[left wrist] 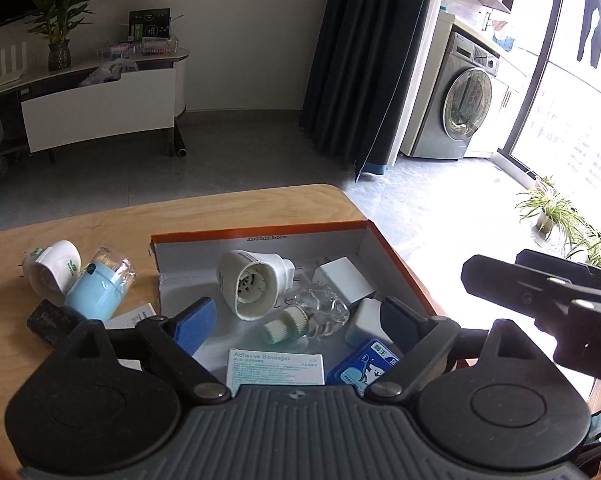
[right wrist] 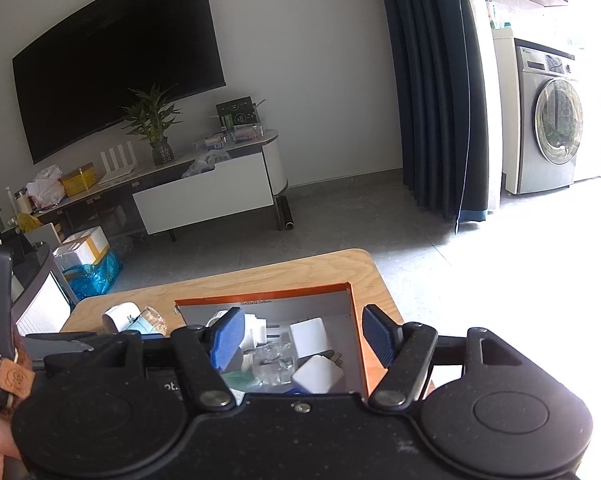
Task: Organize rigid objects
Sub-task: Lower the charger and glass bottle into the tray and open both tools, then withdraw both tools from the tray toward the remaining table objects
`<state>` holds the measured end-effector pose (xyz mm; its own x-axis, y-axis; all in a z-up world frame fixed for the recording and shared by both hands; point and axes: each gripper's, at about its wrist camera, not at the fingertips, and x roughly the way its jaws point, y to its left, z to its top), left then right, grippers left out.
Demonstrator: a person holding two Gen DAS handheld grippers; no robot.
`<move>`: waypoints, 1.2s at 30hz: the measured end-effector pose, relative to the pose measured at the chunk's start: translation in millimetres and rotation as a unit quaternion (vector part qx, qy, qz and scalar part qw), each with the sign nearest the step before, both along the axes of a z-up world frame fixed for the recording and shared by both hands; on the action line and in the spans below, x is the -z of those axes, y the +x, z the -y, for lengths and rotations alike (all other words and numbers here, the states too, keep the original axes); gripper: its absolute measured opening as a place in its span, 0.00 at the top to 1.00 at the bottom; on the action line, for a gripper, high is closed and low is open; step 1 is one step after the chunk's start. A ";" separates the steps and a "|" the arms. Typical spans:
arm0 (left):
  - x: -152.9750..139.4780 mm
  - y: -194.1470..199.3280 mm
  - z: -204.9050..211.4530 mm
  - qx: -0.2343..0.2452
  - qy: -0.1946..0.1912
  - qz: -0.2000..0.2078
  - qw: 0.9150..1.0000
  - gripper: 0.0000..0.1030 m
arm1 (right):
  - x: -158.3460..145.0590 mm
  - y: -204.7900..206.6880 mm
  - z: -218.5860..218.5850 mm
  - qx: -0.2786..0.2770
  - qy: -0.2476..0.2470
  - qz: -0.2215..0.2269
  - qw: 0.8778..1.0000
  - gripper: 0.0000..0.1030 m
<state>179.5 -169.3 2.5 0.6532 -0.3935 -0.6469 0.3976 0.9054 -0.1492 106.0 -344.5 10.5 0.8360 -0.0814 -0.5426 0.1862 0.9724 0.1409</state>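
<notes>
left gripper (left wrist: pixel 296 322) open, empty, over box (left wrist: pixel 396 256) at table (left wrist: pixel 100 224) far right corner | right gripper (right wrist: pixel 300 338) open, empty | toothpick jar (left wrist: pixel 98 288), white plug-in (left wrist: pixel 54 268) outside near left edge | risk: clipping box wall, rolling jar off

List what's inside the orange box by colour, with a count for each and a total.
Seen from the left wrist, in the orange box:
White: 4 (plug-in device, two adapters, bandage box)
Clear: 1 (bottle)
Blue: 1 (tin)
Total: 6
</notes>
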 end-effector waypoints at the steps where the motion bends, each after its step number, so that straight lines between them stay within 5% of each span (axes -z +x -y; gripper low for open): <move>1: -1.6 -2.4 -4.0 -0.005 0.003 -0.001 1.000 0.10 | 0.0 -0.6 -3.7 -0.004 -0.003 -0.001 1.000 0.23; 21: -18.2 -29.7 -78.0 -0.088 0.019 0.006 0.996 0.05 | 1.3 5.0 -69.0 -0.072 -0.005 -0.031 0.997 0.19; 36: -2.9 -34.3 -134.0 -0.139 0.016 -0.009 0.990 0.05 | 16.2 19.3 -109.8 -0.121 -0.004 -0.056 0.991 0.18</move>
<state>145.1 -35.3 5.4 0.7209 -0.1796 -0.6694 0.1304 0.9837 -0.1236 125.3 -234.7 -5.7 0.7658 0.1086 -0.6339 -0.0379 0.9915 0.1241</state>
